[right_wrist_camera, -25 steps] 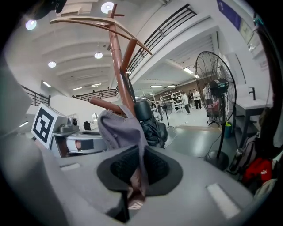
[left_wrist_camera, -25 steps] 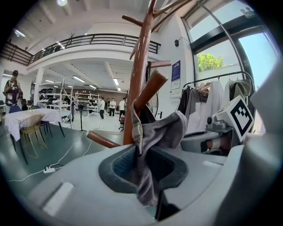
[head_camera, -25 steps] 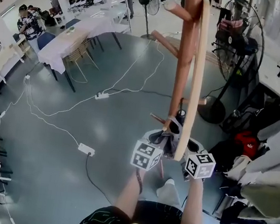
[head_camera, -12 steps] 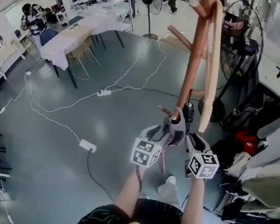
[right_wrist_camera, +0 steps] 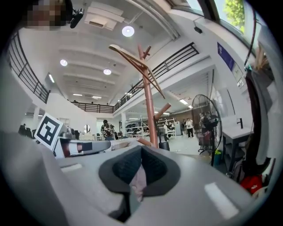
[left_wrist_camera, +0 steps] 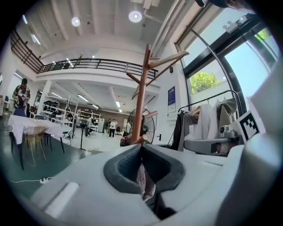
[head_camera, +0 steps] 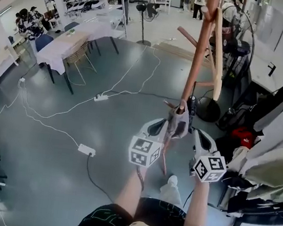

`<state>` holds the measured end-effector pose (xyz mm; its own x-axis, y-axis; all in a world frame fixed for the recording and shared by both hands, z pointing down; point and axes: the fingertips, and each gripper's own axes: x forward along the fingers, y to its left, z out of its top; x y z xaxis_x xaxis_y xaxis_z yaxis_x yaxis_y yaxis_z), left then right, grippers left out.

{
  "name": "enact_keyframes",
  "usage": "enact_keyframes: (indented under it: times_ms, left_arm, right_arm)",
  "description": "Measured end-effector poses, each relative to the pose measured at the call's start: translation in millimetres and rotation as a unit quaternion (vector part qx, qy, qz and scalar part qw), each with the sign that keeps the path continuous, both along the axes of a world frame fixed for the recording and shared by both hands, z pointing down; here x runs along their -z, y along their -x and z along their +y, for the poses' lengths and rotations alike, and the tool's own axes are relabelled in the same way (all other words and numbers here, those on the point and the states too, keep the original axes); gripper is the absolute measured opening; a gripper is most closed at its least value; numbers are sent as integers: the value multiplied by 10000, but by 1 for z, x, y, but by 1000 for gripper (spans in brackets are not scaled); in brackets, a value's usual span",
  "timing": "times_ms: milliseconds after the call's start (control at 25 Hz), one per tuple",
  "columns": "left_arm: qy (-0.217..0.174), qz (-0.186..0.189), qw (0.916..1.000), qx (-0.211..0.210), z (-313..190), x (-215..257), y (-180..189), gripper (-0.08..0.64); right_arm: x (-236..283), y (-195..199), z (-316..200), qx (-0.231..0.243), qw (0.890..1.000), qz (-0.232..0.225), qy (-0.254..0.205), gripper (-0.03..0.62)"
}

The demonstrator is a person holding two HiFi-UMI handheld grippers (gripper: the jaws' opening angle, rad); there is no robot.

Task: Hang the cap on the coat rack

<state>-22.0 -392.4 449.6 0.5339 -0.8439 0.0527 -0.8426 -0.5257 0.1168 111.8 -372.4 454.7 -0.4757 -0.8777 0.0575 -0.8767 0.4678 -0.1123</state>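
A tall brown wooden coat rack (head_camera: 198, 55) with slanted pegs rises right in front of me. A grey-pink cap (head_camera: 178, 126) hangs stretched between my two grippers, close against the lower pole. My left gripper (head_camera: 166, 129) is shut on the cap's left side, with a fold of fabric (left_wrist_camera: 145, 183) pinched between its pads. My right gripper (head_camera: 192, 134) is shut on the cap's right side, and fabric (right_wrist_camera: 138, 182) shows in its jaws. Both gripper views look up past the closed tips at the coat rack (left_wrist_camera: 140, 101) (right_wrist_camera: 149, 106).
A standing fan (head_camera: 233, 44) is just behind the rack. Hanging clothes (head_camera: 278, 138) and a red bag (head_camera: 242, 134) crowd the right side. White cables and a power strip (head_camera: 87, 150) lie on the grey floor; tables (head_camera: 68, 41) and people stand far left and back.
Both grippers and the cap have moved slightly up and forward along the pole. The grippers now sit a little further apart with the cap spread between them.
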Motion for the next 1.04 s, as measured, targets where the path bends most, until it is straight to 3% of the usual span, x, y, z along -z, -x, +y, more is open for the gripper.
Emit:
enact_keyframes:
  times_ms: [240, 520, 1040]
  left_arm:
    - [-374, 216, 9988, -234, 19, 28, 1, 9]
    - [-555, 315, 9979, -148, 24, 37, 15, 11]
    - [-521, 295, 9979, 233, 21, 33, 40, 9]
  right_arm:
    - [27, -18, 11, -547, 9978, 137, -358, 4]
    - [45, -7, 15, -561, 9961, 332, -592, 3]
    - [54, 13, 18, -462, 9945, 615, -709, 4]
